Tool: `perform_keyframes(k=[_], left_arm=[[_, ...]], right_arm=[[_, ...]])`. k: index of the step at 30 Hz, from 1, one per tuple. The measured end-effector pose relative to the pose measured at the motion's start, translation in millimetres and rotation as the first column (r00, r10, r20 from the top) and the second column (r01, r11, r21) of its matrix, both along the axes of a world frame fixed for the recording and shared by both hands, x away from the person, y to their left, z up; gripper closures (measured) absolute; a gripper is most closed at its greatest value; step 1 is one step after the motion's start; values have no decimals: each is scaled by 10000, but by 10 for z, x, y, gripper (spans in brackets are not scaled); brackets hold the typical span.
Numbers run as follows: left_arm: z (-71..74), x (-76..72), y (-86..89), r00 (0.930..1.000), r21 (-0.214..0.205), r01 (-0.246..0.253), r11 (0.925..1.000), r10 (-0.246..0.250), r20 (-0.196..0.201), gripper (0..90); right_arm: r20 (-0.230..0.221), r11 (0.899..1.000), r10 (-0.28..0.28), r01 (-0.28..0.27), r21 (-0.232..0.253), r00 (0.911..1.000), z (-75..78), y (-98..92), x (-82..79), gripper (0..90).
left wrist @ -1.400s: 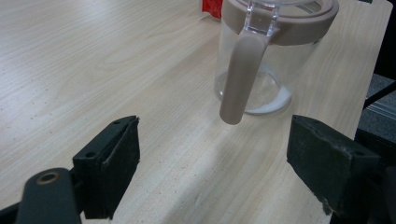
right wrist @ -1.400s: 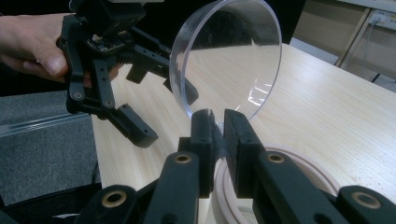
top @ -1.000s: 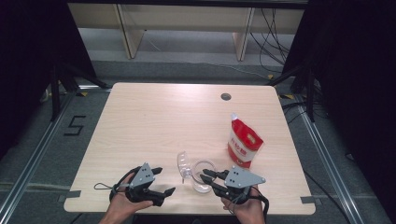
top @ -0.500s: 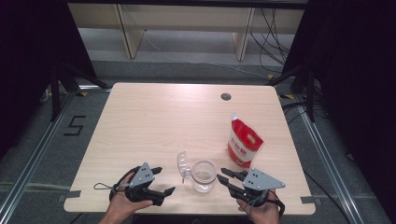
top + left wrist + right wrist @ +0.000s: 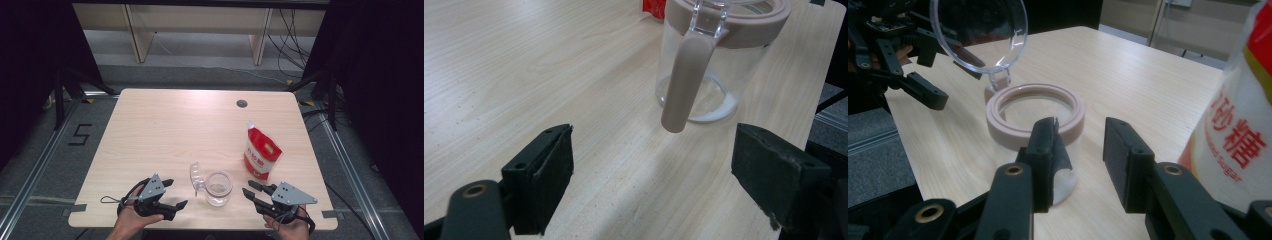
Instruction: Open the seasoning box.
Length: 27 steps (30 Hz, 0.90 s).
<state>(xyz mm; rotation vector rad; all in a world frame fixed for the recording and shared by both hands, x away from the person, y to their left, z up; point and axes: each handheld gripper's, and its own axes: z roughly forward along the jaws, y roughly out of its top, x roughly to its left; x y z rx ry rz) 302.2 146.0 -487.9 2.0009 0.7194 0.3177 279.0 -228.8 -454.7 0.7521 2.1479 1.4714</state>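
Note:
A clear glass jar [image 5: 218, 188] with a beige rim stands near the table's front edge, its clear flip lid [image 5: 195, 174] tipped up and open to the left. A little white powder lies in its bottom [image 5: 719, 107]. My right gripper [image 5: 247, 188] sits just right of the jar, apart from it. Its jaws have just been opening, and in the right gripper view [image 5: 1080, 150] nothing is between them, with the jar's rim [image 5: 1034, 112] just beyond. My left gripper [image 5: 176, 193] rests left of the jar, wide open [image 5: 659, 167] and empty, facing the jar's beige latch [image 5: 684, 80].
A red and white sugar bag [image 5: 261, 152] stands upright behind and to the right of the jar, close to the right gripper [image 5: 1243, 125]. A round cable hole [image 5: 242, 103] sits near the table's far edge [image 5: 200, 91]. Wooden shelving stands beyond the table.
The right gripper has drawn away from the jar to the right and its jaws have spread. The jar stays where it was. The left gripper has not moved.

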Motion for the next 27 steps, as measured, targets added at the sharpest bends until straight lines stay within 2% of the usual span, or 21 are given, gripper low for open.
perform_keyframes(k=[1,3,4,5,6,8,9,11,12,13,17,18,19,21,22,24,25,26,27], left_arm=[[0,0,-1,10000,-2,-4,10000,4,3,169],[6,7,14,10000,254,40,9997,-42,49,169],[0,0,-2,10000,-14,-7,10000,7,-5,169],[0,0,-2,10000,-14,-7,10000,7,-5,169],[2,4,5,10000,82,29,10000,-29,8,169],[-8,2,-2,10000,14,-10,10000,10,-6,169],[-8,2,-2,10000,14,-10,10000,10,-6,169],[-7,9,2,10000,103,45,9999,-45,-15,169],[-8,8,0,10000,73,2,10000,-2,13,169],[-6,7,-2,10000,33,29,10000,-29,-9,169],[-8,8,-6,10000,43,21,10000,-20,-61,169],[-8,8,-7,10000,62,-9,10000,10,-64,169],[-8,8,-7,10000,62,-9,10000,10,-64,169],[-14,9,-13,9999,-85,-105,9999,105,-77,169],[-22,17,-16,9999,-256,-96,9996,95,-38,169],[-6,23,0,10000,-61,-77,10000,77,24,169],[-2,16,-1,9998,-55,-161,9999,161,-69,169],[4,25,12,9999,206,-116,9997,116,-11,169],[0,16,-4,9998,-67,-171,9998,170,-67,169]], right_arm=[[-21,10000,7,-7,-23,10000,2,-16,-4,661],[-107,9998,-198,198,-22,9997,-6,-47,-19,652],[-24,9999,-119,119,-104,9999,-9,-60,-10,648],[-24,9999,-119,119,-104,9999,-9,-60,-10,648],[-298,9993,-367,367,2,9989,-15,-69,-34,644],[-177,9992,-373,371,-128,9991,-13,-101,-21,634],[-332,9993,-365,364,-34,9988,-14,-105,-21,630],[-359,9986,-517,515,-72,9980,-14,-132,-24,622],[-94,9989,-458,457,-29,9989,-23,-148,-5,622],[-333,9984,-559,557,-83,9979,-20,-164,-22,620],[-232,9974,-715,713,-107,9972,-38,-208,-18,601],[-519,9969,-780,781,-9,9956,-45,-229,-23,586],[-519,9969,-780,781,-9,9956,-45,-229,-23,586],[-476,9955,-951,948,-99,9943,-50,-265,-20,580],[-606,9945,-1044,1042,-60,9927,-58,-269,-24,574],[-683,9936,-1131,1124,-137,9912,-79,-305,-18,552],[-683,9936,-1131,1124,-137,9912,-79,-305,-18,552],[-550,9919,-1264,1255,-205,9904,-82,-317,-12,542],[-628,9932,-1160,1153,-160,9913,-92,-320,-6,533]])
